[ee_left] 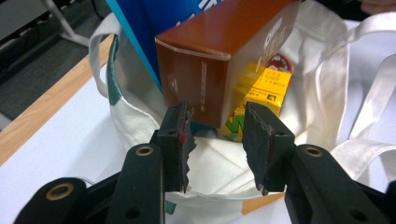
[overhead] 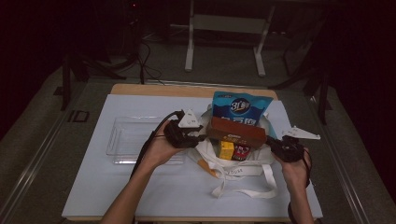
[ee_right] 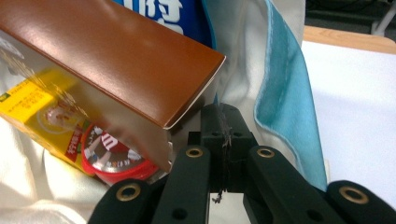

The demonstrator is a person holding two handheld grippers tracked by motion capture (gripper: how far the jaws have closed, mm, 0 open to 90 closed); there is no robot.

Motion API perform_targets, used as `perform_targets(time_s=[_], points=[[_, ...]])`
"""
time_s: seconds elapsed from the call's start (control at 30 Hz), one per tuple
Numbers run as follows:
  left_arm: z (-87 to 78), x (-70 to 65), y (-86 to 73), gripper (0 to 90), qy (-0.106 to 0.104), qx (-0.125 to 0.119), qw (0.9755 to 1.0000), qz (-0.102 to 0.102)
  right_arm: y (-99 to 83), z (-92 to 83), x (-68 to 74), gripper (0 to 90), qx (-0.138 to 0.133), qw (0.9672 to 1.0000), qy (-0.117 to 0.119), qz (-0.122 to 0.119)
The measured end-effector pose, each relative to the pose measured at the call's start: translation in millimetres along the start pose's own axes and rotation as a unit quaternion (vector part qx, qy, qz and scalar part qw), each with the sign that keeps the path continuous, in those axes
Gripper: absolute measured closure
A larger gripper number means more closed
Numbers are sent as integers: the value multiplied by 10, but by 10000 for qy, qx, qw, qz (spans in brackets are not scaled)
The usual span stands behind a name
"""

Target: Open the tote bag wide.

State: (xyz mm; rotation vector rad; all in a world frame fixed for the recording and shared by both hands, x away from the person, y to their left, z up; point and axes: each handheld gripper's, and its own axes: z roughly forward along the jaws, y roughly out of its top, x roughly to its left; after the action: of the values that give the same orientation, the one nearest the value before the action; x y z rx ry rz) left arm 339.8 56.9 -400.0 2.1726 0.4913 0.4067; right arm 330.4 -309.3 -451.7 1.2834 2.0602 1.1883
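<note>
The brown carton (overhead: 236,132) is seen lying tilted across the mouth of one white canvas tote bag (overhead: 243,164), which rests on the white table mat (overhead: 140,186). One blue snack pouch (overhead: 240,109) is stood upright behind the carton, and one yellow box (overhead: 227,150) and one red-lidded candy tub (overhead: 241,152) are seen beneath it inside the bag. One clear plastic tray (overhead: 128,140) is laid to the left of the bag. Two grippers are held at the bag. The left gripper (ee_left: 215,122) is kept released, its jaws standing apart just below the carton's near end. The right gripper (ee_right: 223,123) is clenched, its jaws pressed together on the bag's rim beside the carton's corner.
</note>
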Motion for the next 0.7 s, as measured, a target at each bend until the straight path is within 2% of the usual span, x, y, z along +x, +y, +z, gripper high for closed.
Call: perform_targets(time_s=[0.23,0.47,0.57,0.7], points=[[-54,19,14,597,-150,-159,9998,22,90,15,20,890,-82,9999,83,1],[-72,34,98,587,-208,-90,9997,122,208,48,61,882,-59,9998,164,-129],[-53,49,115,577,-228,4,9996,150,223,69,81,875,-69,9995,203,-213],[-46,64,131,578,-282,5,9995,146,205,53,75,843,-148,9993,217,-276]])
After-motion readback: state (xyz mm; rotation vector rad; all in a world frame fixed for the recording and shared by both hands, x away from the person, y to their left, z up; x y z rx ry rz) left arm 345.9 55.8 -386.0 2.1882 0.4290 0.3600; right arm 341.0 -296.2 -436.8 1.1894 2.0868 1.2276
